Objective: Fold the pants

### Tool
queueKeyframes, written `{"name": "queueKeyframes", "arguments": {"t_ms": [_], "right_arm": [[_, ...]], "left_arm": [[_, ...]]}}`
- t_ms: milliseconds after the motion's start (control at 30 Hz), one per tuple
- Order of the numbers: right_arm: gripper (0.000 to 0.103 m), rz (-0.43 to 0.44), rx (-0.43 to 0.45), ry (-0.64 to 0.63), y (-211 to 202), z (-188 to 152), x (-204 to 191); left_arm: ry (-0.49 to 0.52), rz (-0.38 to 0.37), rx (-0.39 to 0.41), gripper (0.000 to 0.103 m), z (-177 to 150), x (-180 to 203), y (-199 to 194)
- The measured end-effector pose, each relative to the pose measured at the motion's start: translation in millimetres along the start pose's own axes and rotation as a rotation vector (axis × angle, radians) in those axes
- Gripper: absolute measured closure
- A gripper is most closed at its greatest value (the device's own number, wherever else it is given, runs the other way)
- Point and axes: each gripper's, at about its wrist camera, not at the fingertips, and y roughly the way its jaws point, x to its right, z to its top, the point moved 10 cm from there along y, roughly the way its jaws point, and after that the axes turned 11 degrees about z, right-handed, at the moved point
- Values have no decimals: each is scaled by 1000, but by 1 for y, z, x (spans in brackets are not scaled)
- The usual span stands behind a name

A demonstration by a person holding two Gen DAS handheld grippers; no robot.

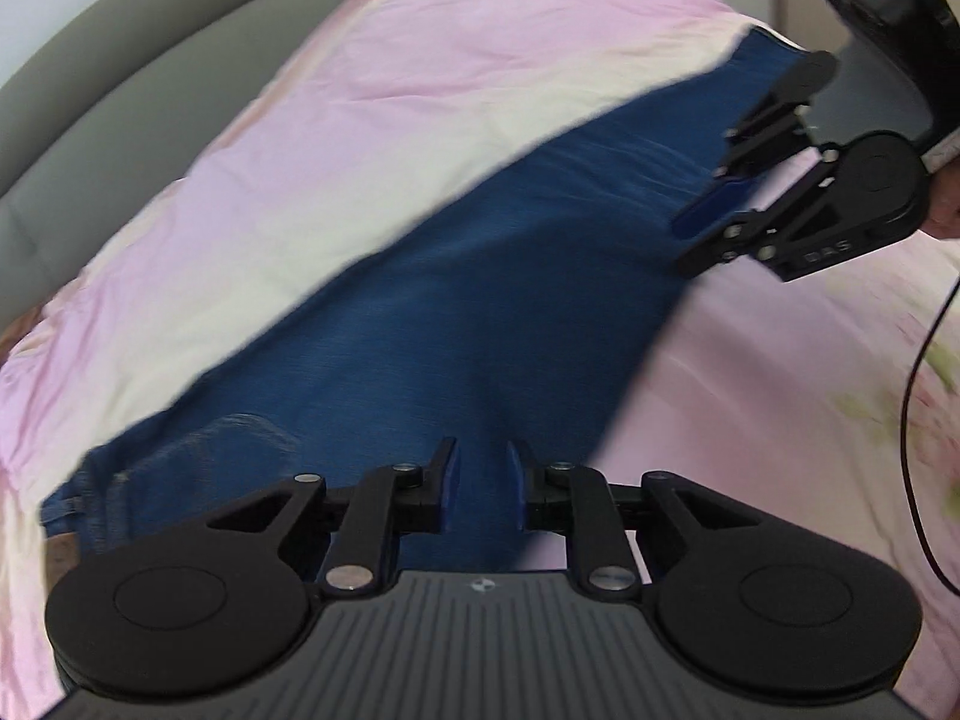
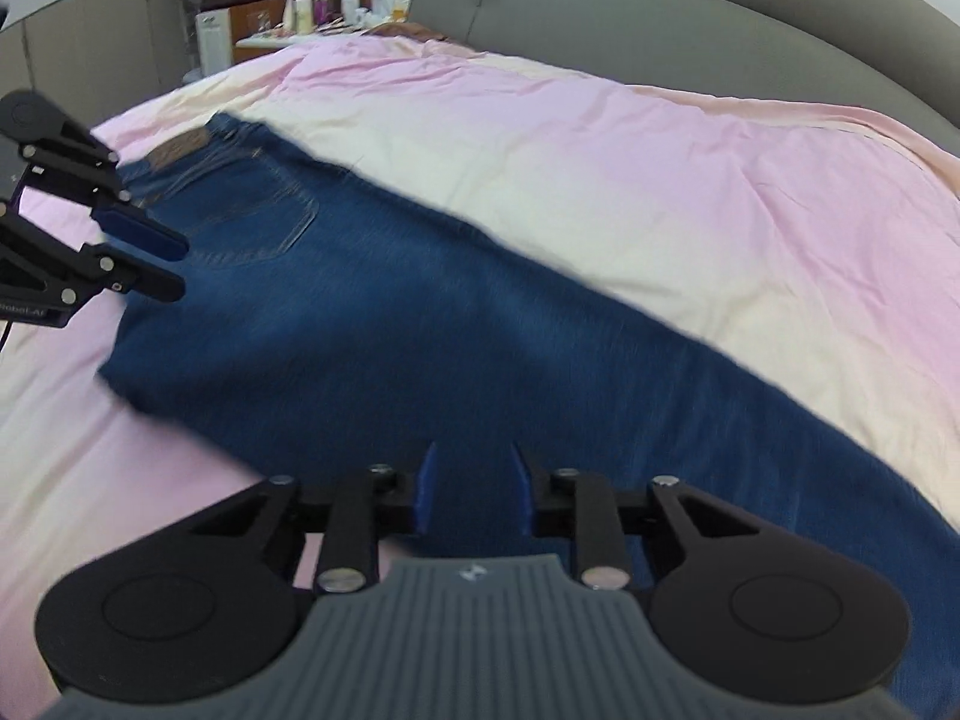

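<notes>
Hovering with fingers apart, the left gripper [image 1: 482, 477] and right gripper [image 2: 473, 483] grip nothing above the blue jeans [image 2: 384, 324], which lie flat and lengthwise on the pink bedsheet [image 2: 660, 180] beside a grey headboard [image 2: 660, 12].

One pants [image 2: 384, 324], two grippers [image 1: 480, 480] [image 2: 474, 483]

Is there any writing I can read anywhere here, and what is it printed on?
"DAS": on the right gripper, letters faint, reading unsure.
"RoboLat", or close to it: on the left gripper, cut off at the picture's edge.
Brown patch on the jeans waistband: too blurred to read.
Small logo on each grey housing: no letters.
</notes>
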Motion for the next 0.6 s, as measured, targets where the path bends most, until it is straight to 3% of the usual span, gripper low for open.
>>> {"name": "queueKeyframes", "arguments": {"t_ms": [133,267,467,600], "right_arm": [[90,17,-29,-53,-2,-46,-24],[90,19,-67,-64,18,-75,-28],[89,-2,17,-74,16,-52,-16],[80,61,-18,-146,24,-39,-16]], "left_arm": [[16,-75,-64,83,-19,53,14],[-20,-30,-118,83,-31,58,46],[-139,40,-31,83,-10,22,50],[-158,49,-16,83,3,7,54]]}}
